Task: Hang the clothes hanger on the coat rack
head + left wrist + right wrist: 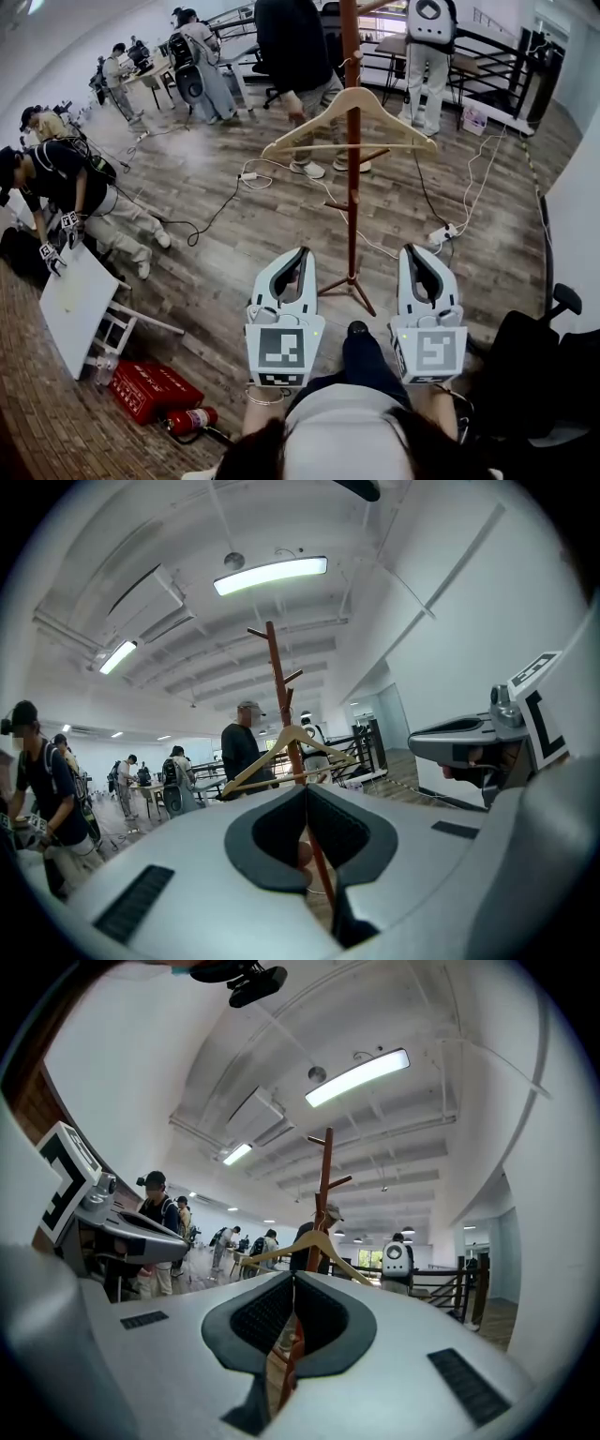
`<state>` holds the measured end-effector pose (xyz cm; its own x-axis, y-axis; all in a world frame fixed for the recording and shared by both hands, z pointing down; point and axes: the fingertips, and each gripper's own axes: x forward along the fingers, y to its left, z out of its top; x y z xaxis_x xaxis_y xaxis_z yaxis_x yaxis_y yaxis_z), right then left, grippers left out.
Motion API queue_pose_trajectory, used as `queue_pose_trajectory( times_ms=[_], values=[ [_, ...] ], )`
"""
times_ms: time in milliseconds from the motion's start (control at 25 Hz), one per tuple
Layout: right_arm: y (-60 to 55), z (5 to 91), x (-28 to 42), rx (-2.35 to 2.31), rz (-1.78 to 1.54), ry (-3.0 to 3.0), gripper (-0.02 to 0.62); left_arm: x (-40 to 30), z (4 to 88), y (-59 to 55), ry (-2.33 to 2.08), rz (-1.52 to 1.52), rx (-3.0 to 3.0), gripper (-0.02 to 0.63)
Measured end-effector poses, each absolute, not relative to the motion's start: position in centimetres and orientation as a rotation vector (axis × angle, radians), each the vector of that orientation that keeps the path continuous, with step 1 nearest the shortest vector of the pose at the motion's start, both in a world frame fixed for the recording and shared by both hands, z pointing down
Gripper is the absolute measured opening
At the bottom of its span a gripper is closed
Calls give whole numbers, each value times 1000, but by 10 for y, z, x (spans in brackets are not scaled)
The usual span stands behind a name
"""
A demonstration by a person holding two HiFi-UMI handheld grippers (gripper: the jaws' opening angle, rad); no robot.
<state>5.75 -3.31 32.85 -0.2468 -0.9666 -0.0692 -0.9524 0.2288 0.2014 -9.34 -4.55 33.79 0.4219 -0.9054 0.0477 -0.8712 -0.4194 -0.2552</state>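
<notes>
Wooden pale clothes hanger [309, 121] hangs on the red-brown coat rack [352, 216], so ease your left hand-held gripper [302, 252] and right hand-held gripper [410, 249], jaws together and empty, straight back.

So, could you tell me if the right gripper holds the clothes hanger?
No, the clothes hanger hangs on the coat rack, apart from the shut right gripper.

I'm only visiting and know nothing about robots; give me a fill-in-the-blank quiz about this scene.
The hanger hangs on the coat rack; ____ of the two grippers holds it.
The left gripper and the right gripper both have their jaws ____.
The box beside the fire extinguisher is ____ in colour.
Missing words: neither; shut; red.
</notes>
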Motion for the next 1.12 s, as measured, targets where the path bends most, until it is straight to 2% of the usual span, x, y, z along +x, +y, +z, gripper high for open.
queue_pose_trajectory(
  times_ms=[1120],
  values=[
    [7, 338, 57, 1788, -266, -2430, 37, -76, 344, -3, 1620, -230, -2535, 14]
  ],
)
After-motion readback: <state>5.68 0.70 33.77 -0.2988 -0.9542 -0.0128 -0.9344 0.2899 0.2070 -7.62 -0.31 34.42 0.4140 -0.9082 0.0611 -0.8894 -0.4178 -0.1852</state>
